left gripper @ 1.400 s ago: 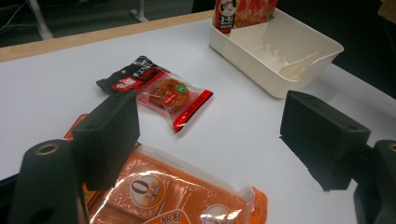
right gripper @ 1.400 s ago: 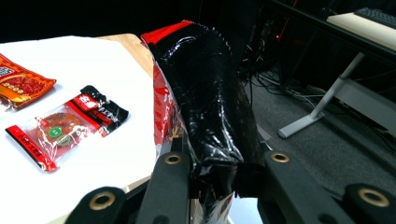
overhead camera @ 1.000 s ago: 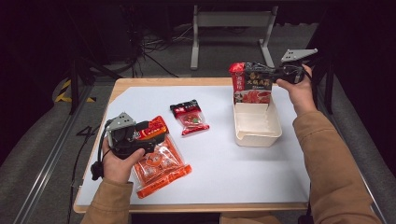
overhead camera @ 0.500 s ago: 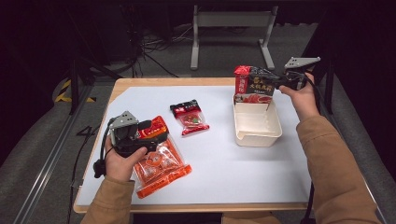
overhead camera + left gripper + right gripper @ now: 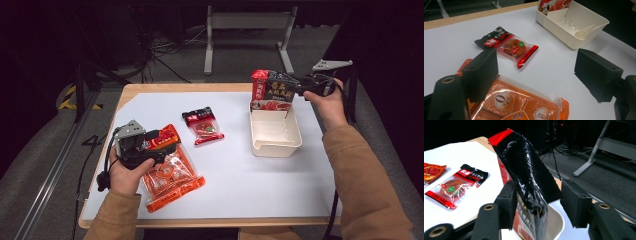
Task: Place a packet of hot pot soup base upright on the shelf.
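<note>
White sheeting covers the wooden table (image 5: 150, 89), with dark floor and a metal stand beyond it. My right gripper (image 5: 301, 86) has just been opening its jaws; they now stand apart around the upper edge of the black-and-red packet (image 5: 274, 91), which stands upright in the far end of the cream tray (image 5: 276, 147). My left gripper (image 5: 150, 146) rests over the orange snack pack (image 5: 170, 179), jaws wide apart and gripping nothing, with the small red sachet (image 5: 203, 125) lying between pack and tray.

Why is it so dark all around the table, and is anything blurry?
High view: light falls on the white table, the room behind stays dark. Right gripper view: the black packet is shiny and slightly soft. Left gripper view: the near jaws look blurred.
</note>
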Motion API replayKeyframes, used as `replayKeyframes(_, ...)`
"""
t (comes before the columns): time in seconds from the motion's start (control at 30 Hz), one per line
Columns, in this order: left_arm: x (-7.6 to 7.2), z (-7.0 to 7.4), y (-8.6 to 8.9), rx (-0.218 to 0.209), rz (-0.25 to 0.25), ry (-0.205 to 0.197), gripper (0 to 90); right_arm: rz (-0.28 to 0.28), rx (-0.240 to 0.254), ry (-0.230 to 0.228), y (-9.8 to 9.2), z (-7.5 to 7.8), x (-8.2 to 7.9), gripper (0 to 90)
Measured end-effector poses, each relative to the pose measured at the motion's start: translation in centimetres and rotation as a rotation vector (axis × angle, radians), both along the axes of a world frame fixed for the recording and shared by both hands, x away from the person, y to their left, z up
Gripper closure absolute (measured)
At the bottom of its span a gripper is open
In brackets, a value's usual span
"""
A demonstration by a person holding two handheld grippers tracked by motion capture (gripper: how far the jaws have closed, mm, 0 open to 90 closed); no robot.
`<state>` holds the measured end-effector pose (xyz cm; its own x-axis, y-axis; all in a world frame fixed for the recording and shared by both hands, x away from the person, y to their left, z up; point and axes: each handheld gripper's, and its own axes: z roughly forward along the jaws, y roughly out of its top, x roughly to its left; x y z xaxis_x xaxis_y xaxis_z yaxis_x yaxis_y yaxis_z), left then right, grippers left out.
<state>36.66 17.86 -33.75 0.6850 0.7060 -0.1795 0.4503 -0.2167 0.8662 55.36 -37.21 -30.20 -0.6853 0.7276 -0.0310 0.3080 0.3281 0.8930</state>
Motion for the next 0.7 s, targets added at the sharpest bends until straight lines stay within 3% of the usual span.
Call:
replayKeyframes(0.1,0.0,0.0,0.2,-0.007,0.004,0.007,19.4,-0.023,-0.002,-0.02,-0.3,0.4,-0.9,42.4)
replayKeyframes(0.43,0.1,-0.5,1.2,0.016,0.007,0.008,19.2,-0.078,-0.019,0.021,-0.9,1.8,-4.7,35.2)
replayKeyframes(0.6,0.2,-0.6,1.8,0.018,0.021,0.003,20.0,-0.076,-0.027,0.01,-0.6,2.7,-6.7,34.8)
replayKeyframes(0.7,0.3,-0.6,2.3,0.017,0.035,0.005,20.0,-0.059,0.002,0.002,-0.2,3.6,-8.2,34.6)
